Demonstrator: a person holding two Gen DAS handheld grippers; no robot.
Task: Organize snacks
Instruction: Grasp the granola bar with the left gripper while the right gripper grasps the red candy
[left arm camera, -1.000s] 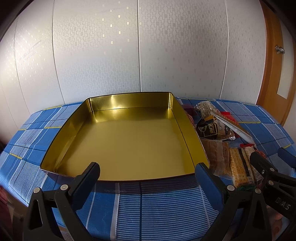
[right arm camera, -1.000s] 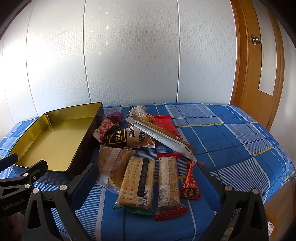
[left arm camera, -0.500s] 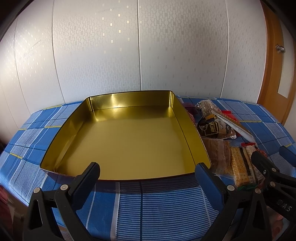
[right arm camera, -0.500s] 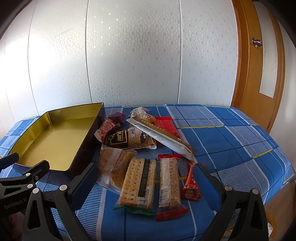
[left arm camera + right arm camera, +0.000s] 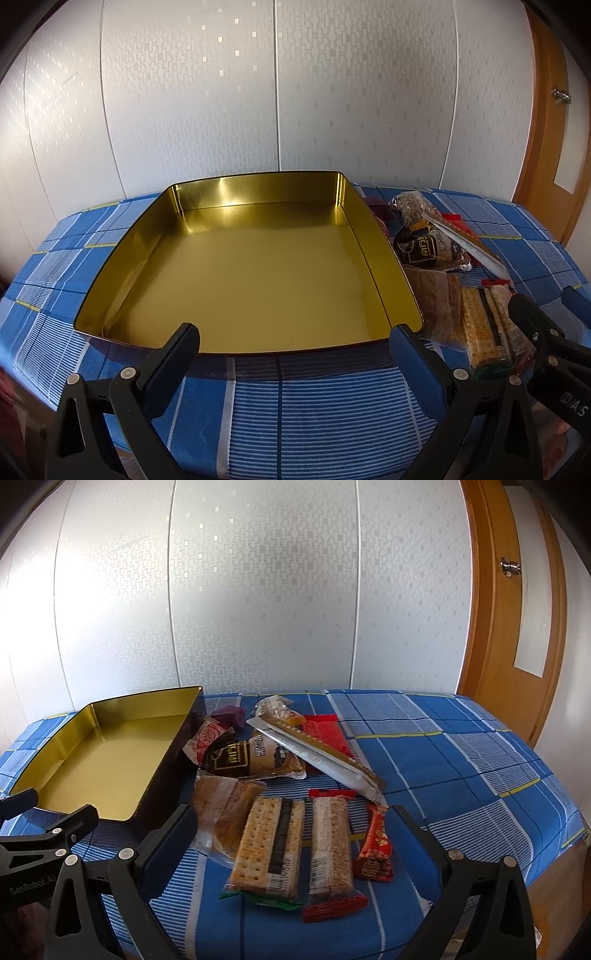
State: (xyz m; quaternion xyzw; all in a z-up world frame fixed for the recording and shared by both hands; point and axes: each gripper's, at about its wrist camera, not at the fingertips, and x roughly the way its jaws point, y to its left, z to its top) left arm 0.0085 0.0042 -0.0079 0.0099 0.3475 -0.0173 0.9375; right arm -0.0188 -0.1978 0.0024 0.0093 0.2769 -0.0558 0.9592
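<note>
Hovering wide apart, both grippers' fingers (image 5: 184,341) (image 5: 177,823) hold nothing.

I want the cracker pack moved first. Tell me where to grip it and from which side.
Grip the cracker pack across its long edges near the middle, coming down from above with the right tool. It lies flat on the cloth, its left edge over the cake packet, so expect little clearance there.

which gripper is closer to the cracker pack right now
Right. The right gripper is open with the cracker pack lying between its fingers. The left gripper sits off to its left, in front of the gold tin.
</note>
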